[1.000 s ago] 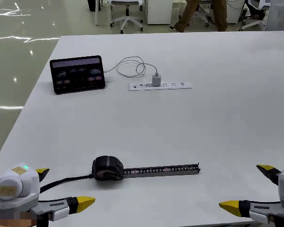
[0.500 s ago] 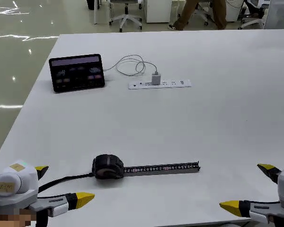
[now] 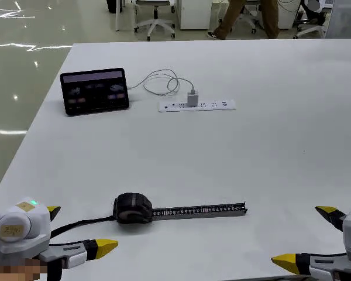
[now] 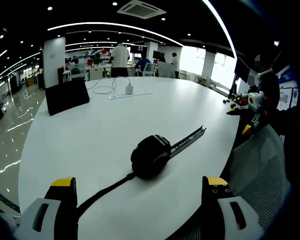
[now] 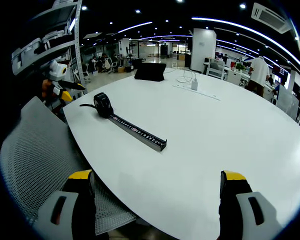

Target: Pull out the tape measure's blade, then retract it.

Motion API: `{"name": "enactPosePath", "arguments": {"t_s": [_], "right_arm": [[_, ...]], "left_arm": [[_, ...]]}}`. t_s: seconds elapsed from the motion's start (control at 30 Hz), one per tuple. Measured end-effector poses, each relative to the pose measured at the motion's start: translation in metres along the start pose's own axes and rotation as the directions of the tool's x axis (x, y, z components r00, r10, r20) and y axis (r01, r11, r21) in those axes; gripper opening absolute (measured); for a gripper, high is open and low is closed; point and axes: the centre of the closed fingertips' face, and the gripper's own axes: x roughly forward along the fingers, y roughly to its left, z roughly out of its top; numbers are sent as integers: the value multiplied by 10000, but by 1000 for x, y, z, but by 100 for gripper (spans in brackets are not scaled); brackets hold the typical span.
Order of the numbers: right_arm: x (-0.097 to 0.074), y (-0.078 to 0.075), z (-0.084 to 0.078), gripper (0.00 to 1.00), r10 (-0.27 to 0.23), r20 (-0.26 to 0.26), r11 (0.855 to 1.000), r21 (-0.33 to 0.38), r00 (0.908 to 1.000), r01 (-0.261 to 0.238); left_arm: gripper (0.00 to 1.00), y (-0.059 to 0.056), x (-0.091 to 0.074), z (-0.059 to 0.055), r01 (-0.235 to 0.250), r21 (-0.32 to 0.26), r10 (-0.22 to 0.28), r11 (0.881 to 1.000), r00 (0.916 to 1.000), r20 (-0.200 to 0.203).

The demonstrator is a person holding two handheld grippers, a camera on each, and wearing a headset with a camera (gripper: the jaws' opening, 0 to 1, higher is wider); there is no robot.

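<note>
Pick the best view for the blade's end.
Right gripper view: the blade runs toward the camera, its end nearest and large. Head view shows the blade side-on and thin; left gripper view, foreshortened behind the case.

Matching pair here: the left gripper (image 3: 79, 229) and right gripper (image 3: 305, 236) are pale grey plastic, each with 2 jaws tipped in yellow and a small green light. The left's round knob carries a tan sticker with handwriting, too small to read.

The black, round tape measure (image 3: 133, 208) lies near the front edge of the white table (image 3: 234, 152). Its marked blade (image 3: 199, 211) lies pulled out along that edge, and a dark strap (image 3: 85, 222) trails off the opposite side.
</note>
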Motion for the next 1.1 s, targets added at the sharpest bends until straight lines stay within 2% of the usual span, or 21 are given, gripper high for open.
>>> {"name": "enactPosePath", "arguments": {"t_s": [0.2, 0.3, 0.37, 0.47, 0.57, 0.6, 0.63, 0.73, 0.8, 0.83, 0.97, 1.1], "right_arm": [[7, -3, 4, 100, 225, -234, 9994, -243, 9995, -231], [10, -2, 7, 100, 355, -329, 9985, -400, 9988, -368], [12, -3, 9, 100, 381, -366, 9980, -489, 9986, -399], [15, -5, 11, 100, 414, -414, 9968, -672, 9983, -441], [18, -5, 12, 100, 485, -581, 9950, -849, 9971, -533], [20, -5, 11, 100, 562, -718, 9935, -948, 9958, -629], [21, -5, 10, 100, 557, -777, 9928, -1013, 9954, -635], [24, -6, 12, 100, 643, -856, 9900, -1199, 9942, -744], [26, -7, 13, 100, 671, -860, 9893, -1234, 9940, -775], [27, -8, 13, 100, 736, -896, 9889, -1226, 9933, -844], [32, -7, 12, 100, 852, -1054, 9868, -1287, 9908, -985], [36, -3, 15, 100, 990, -1110, 9835, -1405, 9889, -1142]], "left_arm": [[98, -14, 16, 8, 51, 265, -46, 9996, 9998, -202], [97, -18, 26, 12, 270, 87, -268, 9996, 9993, -261], [97, -21, 33, 14, 254, 14, -253, 9997, 9991, -328], [97, -22, 40, 16, -82, 234, 93, 9997, 9989, -459], [99, -21, 49, 17, -343, -134, 335, 9993, 9979, -558], [100, -23, 53, 13, -391, -340, 361, 9987, 9958, -836], [100, -26, 57, 15, -279, -248, 259, 9993, 9968, -760], [100, -34, 66, 14, -328, -44, 323, 9995, 9957, -865], [100, -38, 69, 15, -416, -298, 388, 9987, 9954, -871], [100, -40, 73, 17, -571, -677, 518, 9961, 9957, -768], [100, -43, 83, 18, -977, -691, 938, 9928, 9939, -588], [100, -45, 89, 11, -1300, -822, 1253, 9881, 9903, -597]]}}
